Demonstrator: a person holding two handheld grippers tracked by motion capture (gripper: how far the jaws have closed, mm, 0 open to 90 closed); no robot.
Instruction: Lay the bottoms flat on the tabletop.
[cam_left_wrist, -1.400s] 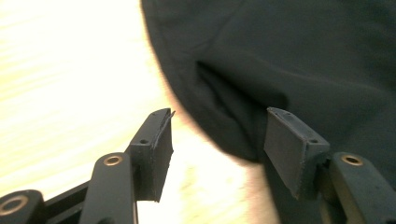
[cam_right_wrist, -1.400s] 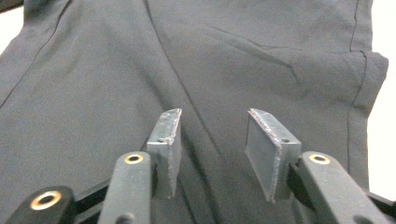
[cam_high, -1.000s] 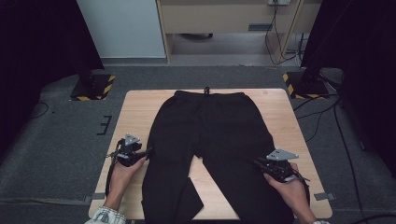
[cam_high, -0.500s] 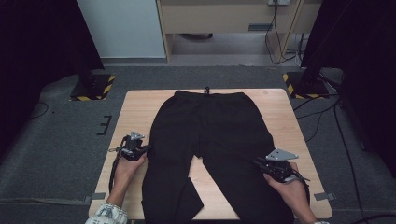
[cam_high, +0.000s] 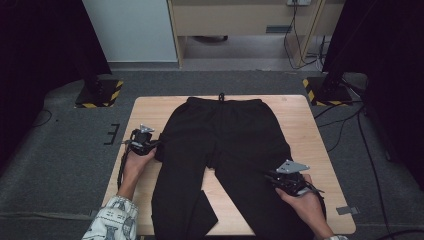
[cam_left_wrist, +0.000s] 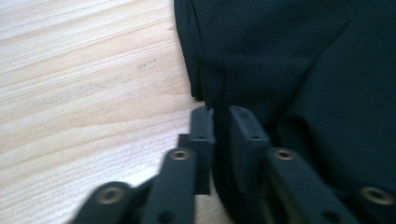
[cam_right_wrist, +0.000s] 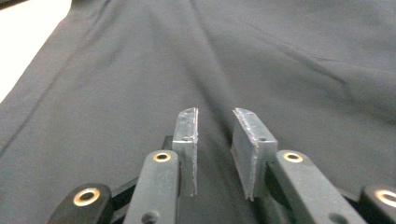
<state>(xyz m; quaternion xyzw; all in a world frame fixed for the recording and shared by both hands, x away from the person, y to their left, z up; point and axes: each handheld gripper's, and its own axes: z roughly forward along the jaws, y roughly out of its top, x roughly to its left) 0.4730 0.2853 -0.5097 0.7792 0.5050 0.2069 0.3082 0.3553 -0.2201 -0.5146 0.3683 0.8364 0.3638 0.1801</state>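
Black trousers (cam_high: 225, 140) lie flat on the wooden table (cam_high: 300, 125), waistband at the far side. My left gripper (cam_high: 159, 145) sits at the outer edge of the left leg near the hip. In the left gripper view its jaws (cam_left_wrist: 220, 112) stand a narrow gap apart, having just been opening, with the trousers' edge (cam_left_wrist: 303, 70) running into that gap. My right gripper (cam_high: 267, 176) hovers low over the right leg. Its pads (cam_right_wrist: 215, 114) are slightly apart above the smooth fabric (cam_right_wrist: 280, 56), also just opening, and hold nothing.
The left trouser leg is folded over near the table's front edge (cam_high: 200, 210). Bare wood (cam_left_wrist: 70, 93) lies left of the trousers. Two stand bases with yellow-black tape (cam_high: 97, 95) (cam_high: 325, 90) flank the table's far corners on the carpet.
My left gripper has slid away from me along the trousers' left edge, toward the waistband. The right gripper has stayed in place over the right leg.
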